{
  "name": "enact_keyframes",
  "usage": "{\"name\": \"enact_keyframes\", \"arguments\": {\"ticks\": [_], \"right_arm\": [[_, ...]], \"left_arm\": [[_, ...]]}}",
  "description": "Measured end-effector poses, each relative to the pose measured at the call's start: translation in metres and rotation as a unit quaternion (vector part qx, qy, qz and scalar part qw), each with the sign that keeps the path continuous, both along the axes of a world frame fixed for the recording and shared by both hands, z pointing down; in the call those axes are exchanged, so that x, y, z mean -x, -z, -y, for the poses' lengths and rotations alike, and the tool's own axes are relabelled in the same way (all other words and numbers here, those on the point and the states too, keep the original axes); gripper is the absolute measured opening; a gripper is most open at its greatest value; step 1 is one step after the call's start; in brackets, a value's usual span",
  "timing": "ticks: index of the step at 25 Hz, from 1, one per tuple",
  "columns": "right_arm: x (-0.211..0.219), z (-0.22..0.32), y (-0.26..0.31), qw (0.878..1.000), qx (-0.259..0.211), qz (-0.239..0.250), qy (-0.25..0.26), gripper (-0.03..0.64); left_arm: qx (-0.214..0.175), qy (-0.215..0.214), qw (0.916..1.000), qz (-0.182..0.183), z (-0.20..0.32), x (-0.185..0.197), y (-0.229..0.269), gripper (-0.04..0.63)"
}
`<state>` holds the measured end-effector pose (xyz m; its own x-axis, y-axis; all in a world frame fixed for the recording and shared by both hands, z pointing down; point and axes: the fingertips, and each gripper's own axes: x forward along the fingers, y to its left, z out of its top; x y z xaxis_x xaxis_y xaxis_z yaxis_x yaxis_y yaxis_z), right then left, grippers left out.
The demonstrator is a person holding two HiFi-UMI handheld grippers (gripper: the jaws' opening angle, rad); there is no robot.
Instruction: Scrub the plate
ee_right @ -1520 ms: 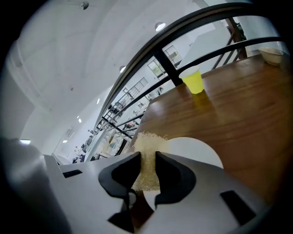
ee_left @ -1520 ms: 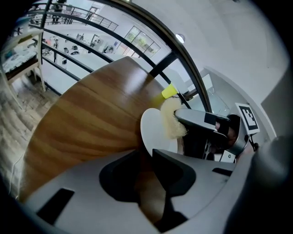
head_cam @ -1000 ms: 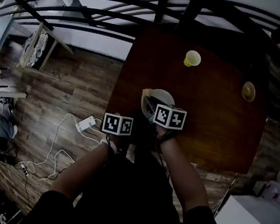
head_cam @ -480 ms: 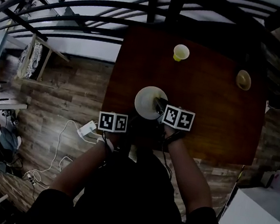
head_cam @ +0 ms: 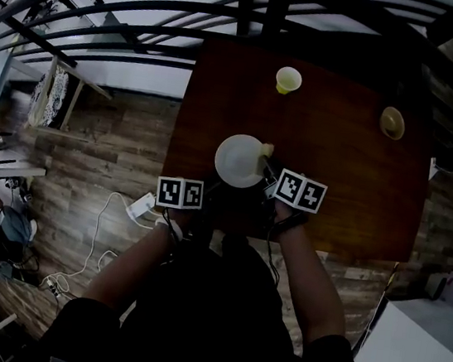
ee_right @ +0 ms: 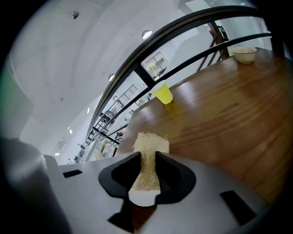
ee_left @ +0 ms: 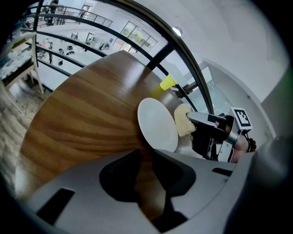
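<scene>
A white plate (head_cam: 238,161) is over the near middle of the dark wooden table (head_cam: 337,166). My left gripper (head_cam: 215,181) reaches its near left rim; in the left gripper view the plate (ee_left: 157,123) stands tilted just past the narrow jaw gap of that gripper (ee_left: 145,180), which looks shut on the rim. My right gripper (head_cam: 268,162) is shut on a pale yellow sponge (head_cam: 266,150) at the plate's far right rim. In the right gripper view that gripper (ee_right: 147,169) pinches the sponge (ee_right: 149,155). From the left it shows the sponge (ee_left: 184,120) against the plate's right side.
A yellow cup (head_cam: 288,79) stands at the table's far side and a small tan bowl (head_cam: 392,121) at its far right. A black railing (head_cam: 234,6) runs behind the table. A white cable and adapter (head_cam: 138,204) lie on the plank floor to the left.
The right gripper has carried the sponge across the plate from its left side to its far right rim. The left gripper has stayed at the near left rim.
</scene>
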<state>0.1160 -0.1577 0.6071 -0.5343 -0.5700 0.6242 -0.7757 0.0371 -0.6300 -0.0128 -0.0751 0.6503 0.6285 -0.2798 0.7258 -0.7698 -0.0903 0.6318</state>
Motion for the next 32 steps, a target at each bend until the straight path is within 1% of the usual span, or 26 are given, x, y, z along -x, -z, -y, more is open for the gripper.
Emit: {"name": "enact_keyframes", "arguments": {"ticks": [3,6,10,13,17,20,23,25,28,32], "right_arm": [[0.017,0.002,0.005,1.000,-0.005,0.016,0.004,0.109],[0.044,0.000,0.009,0.999,-0.007,0.025,0.020,0.110],[0.089,-0.004,0.011,0.998,-0.012,0.020,0.061,0.110],[0.116,-0.006,0.009,0.996,-0.011,0.021,0.091,0.110],[0.135,-0.008,0.001,0.994,-0.001,0.025,0.107,0.110],[0.145,-0.009,-0.005,0.993,0.007,0.027,0.113,0.110],[0.149,-0.010,-0.012,0.993,0.014,0.025,0.115,0.110],[0.143,-0.010,-0.014,0.994,0.015,0.023,0.110,0.110],[0.125,-0.012,-0.014,0.995,0.016,0.022,0.098,0.110],[0.100,-0.014,-0.017,0.997,0.019,0.020,0.077,0.109]], "left_arm": [[0.000,0.003,1.0000,-0.002,-0.001,0.003,0.001,0.094],[0.003,0.006,1.0000,-0.005,-0.007,0.010,0.001,0.094],[0.001,0.005,1.0000,0.002,-0.013,0.023,-0.001,0.093],[-0.001,0.005,1.0000,-0.001,-0.012,0.024,-0.002,0.093],[0.005,0.002,0.9999,-0.013,-0.013,0.024,-0.003,0.093],[0.006,0.001,0.9999,-0.016,-0.014,0.028,-0.004,0.092],[0.006,0.002,0.9999,-0.015,-0.013,0.033,-0.006,0.092],[0.006,0.004,0.9999,-0.015,-0.013,0.033,-0.006,0.092],[0.006,0.005,0.9999,-0.013,-0.014,0.028,-0.004,0.091],[0.004,0.003,1.0000,0.000,-0.015,0.024,-0.005,0.091]]}}
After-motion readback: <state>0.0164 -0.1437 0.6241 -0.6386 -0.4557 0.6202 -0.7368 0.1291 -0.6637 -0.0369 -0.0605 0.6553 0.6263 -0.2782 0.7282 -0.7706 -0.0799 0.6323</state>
